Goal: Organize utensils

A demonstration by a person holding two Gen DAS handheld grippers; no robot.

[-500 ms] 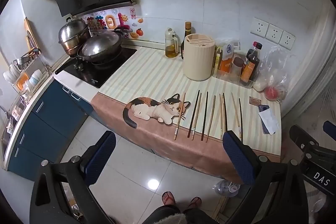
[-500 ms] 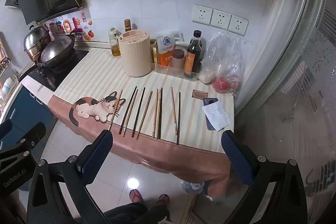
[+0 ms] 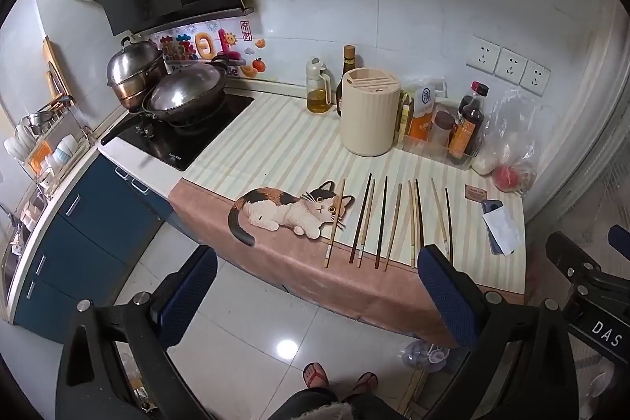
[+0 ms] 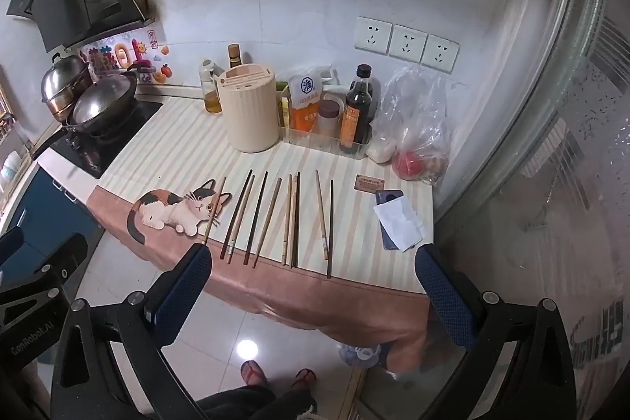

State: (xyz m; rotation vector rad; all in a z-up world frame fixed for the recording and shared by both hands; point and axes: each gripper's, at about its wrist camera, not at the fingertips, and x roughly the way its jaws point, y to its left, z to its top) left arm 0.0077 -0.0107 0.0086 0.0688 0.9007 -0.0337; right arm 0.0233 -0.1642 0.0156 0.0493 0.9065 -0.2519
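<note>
Over on the left, a steel pot (image 3: 136, 71) and a lidded wok (image 3: 185, 97) sit on the black hob (image 3: 177, 140), and here comes the striped mat (image 3: 275, 144) with its calico cat print (image 3: 287, 211) at the near edge; right beside the cat, the chopsticks (image 3: 388, 223) are laid out in a loose row on the mat, nine or so, light and dark, each with its long axis running from the counter's front edge back toward the wall, thick ends near us, tips pointing away at the cream holder (image 3: 368, 113); the leftmost stick lies across the cat's face, the middle ones sit in near-touching pairs, the two on the right splay slightly apart; that holder stands upright behind the row, slotted top, and I cannot tell if anything is inside; behind it on its left an oil jug (image 3: 318, 91) with yellow oil low in it and a dark bottle (image 3: 348, 65); to its right a clear tray (image 4: 315, 138) holds an orange packet (image 4: 305, 105), a brown-capped jar (image 4: 328, 115) and a soy sauce bottle (image 4: 358, 109); further right a clear plastic bag (image 4: 417, 121) has something red in it, and a phone (image 4: 390, 207) lies under a white paper (image 4: 401, 225); the left gripper (image 3: 317, 296) hangs in front of the counter, blue pads spread wide with nothing between them; the right gripper (image 4: 315, 296) does the same, jaws wide and empty, angled down at the row; sandalled feet (image 3: 338, 376) show on the tiled floor (image 3: 244, 321) below
</note>
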